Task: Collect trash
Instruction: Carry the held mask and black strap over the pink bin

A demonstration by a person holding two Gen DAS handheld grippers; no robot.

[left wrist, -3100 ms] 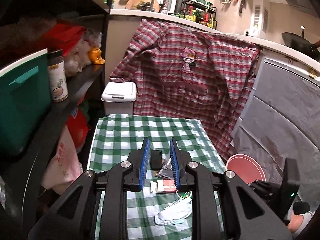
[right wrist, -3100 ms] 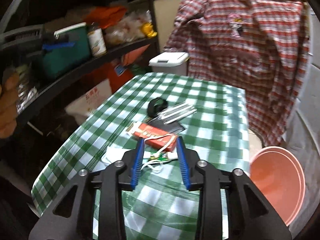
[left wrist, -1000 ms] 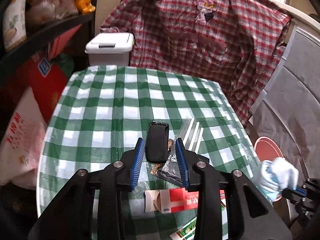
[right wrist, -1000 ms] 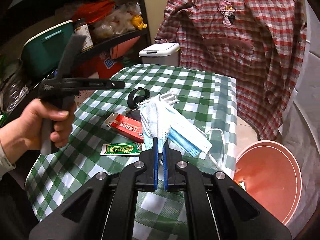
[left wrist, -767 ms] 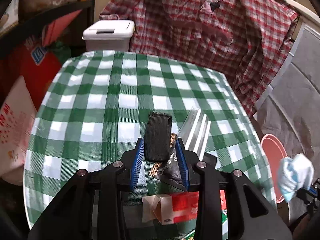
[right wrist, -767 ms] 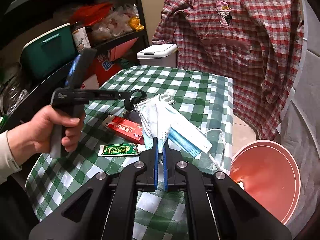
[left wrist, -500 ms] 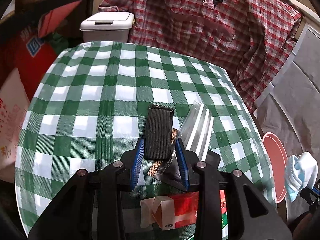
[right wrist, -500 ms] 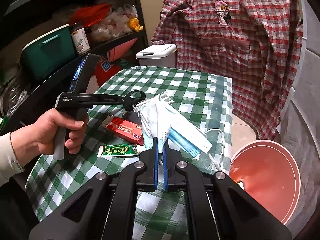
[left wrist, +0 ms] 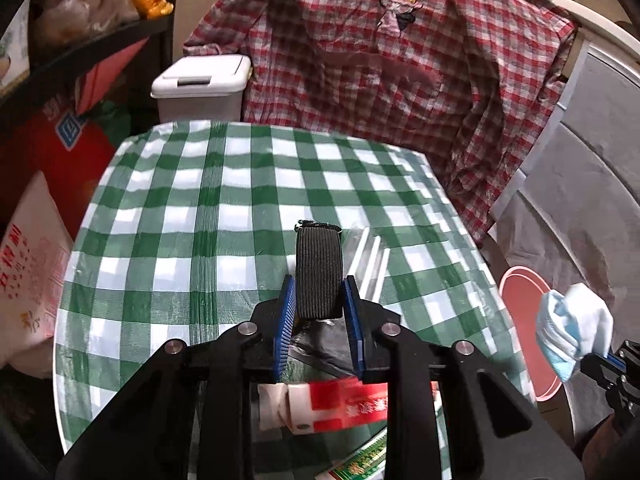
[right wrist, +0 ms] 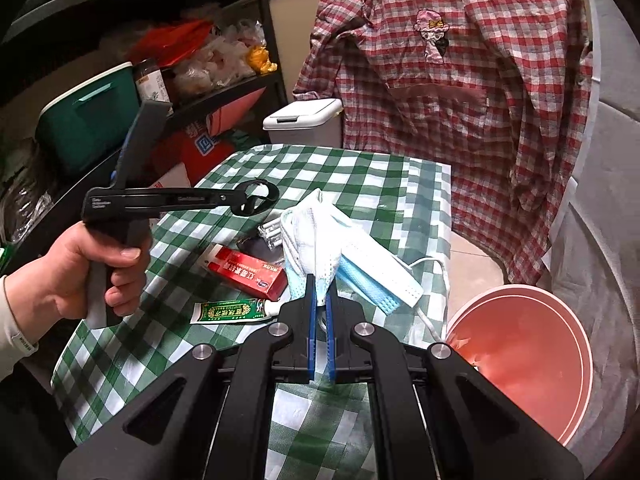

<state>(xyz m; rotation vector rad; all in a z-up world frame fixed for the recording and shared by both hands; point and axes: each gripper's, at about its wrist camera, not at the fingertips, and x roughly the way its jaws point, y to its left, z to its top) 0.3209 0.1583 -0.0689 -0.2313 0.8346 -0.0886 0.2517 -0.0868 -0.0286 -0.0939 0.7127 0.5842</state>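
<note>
My left gripper [left wrist: 319,292] is shut on a black elastic band [left wrist: 319,264] and holds it above the green checked table [left wrist: 180,216]; the band loop also shows in the right wrist view [right wrist: 256,197]. My right gripper [right wrist: 319,292] is shut on a bunch of blue and white face masks [right wrist: 320,248], near the table's right edge. The masks also show in the left wrist view [left wrist: 572,328]. On the table lie a red box [right wrist: 246,266], a green tube [right wrist: 228,312], a clear wrapper [left wrist: 370,256] and a dark foil packet [left wrist: 316,344].
A pink bucket [right wrist: 528,352] stands on the floor right of the table. A white lidded bin [left wrist: 200,88] stands behind the table. A plaid shirt [left wrist: 380,60] hangs at the back. Dark shelves [right wrist: 120,100] with a teal box stand on the left.
My left gripper has closed on the black band and lifted it off the table. My right gripper still holds the masks, nearly still.
</note>
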